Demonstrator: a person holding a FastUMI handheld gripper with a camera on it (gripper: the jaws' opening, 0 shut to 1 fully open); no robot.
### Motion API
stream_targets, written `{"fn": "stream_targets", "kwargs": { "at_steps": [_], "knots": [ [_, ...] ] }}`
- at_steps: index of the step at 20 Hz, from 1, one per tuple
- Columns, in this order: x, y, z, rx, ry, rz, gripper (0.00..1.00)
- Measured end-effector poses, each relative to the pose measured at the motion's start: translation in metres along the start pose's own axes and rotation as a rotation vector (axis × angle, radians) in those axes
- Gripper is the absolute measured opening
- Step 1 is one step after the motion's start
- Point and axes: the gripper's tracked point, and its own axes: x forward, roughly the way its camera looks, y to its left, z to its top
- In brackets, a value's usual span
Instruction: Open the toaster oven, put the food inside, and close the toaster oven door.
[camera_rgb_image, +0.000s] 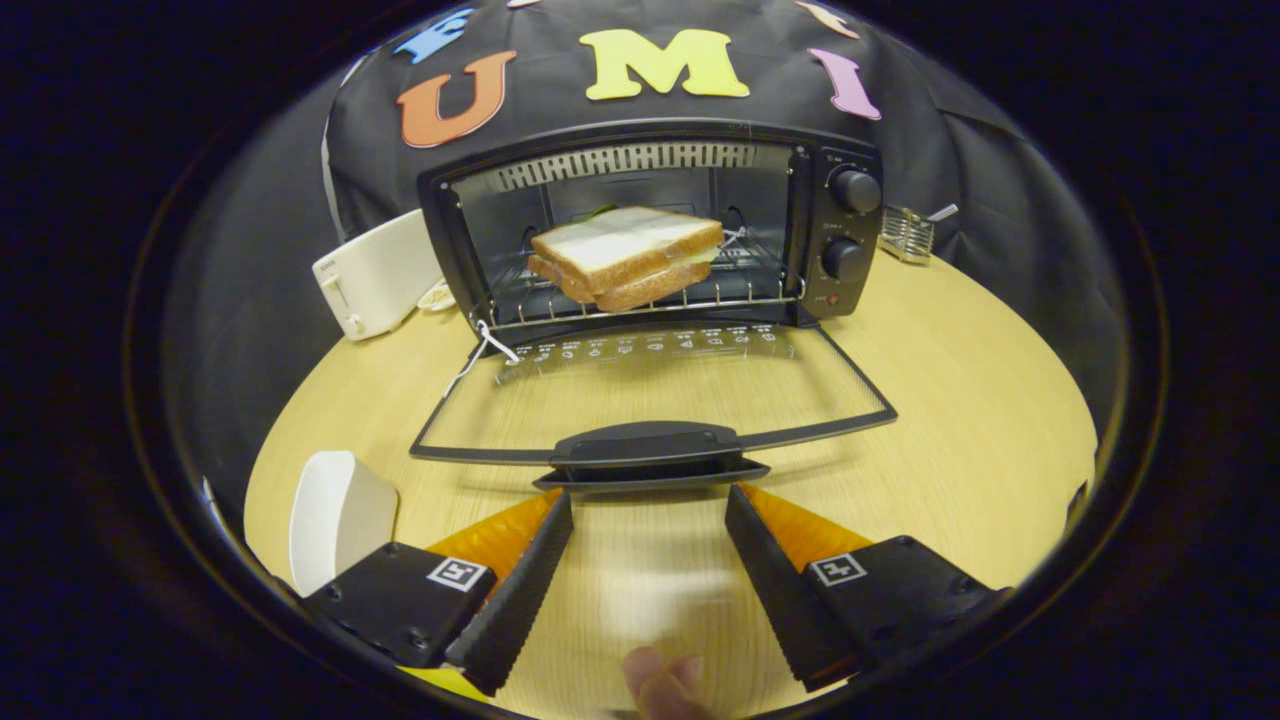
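A black toaster oven (845, 215) stands at the back of the round wooden table (960, 400). Its glass door (650, 385) lies folded down flat toward me, with its black handle (650, 452) at the near edge. Inside, a sandwich (627, 255) of white bread rests on the wire rack (640, 300). My gripper (648, 505) is open, its two black ribbed fingers (520, 590) spread wide. Their tips sit just short of the door handle, one toward each end of it, holding nothing.
A white pop-up toaster (375, 275) stands left of the oven. A white plate (335, 515) lies on the table beside my left finger. A small wire rack (908, 235) sits behind the oven's right side. A person's fingertips (662, 685) show below, between my fingers.
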Motion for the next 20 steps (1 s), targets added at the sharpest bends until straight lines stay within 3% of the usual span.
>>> {"fn": "stream_targets", "kwargs": {
  "at_steps": [13, 16, 20],
  "knots": [
    [-0.027, 0.005, 0.036, 0.015, -0.06, -0.001, 1.0],
    [-0.036, 0.008, 0.061, 0.011, -0.138, -0.005, 1.0],
    [-0.05, 0.01, 0.103, -0.092, -0.268, -0.037, 1.0]
  ]
}}
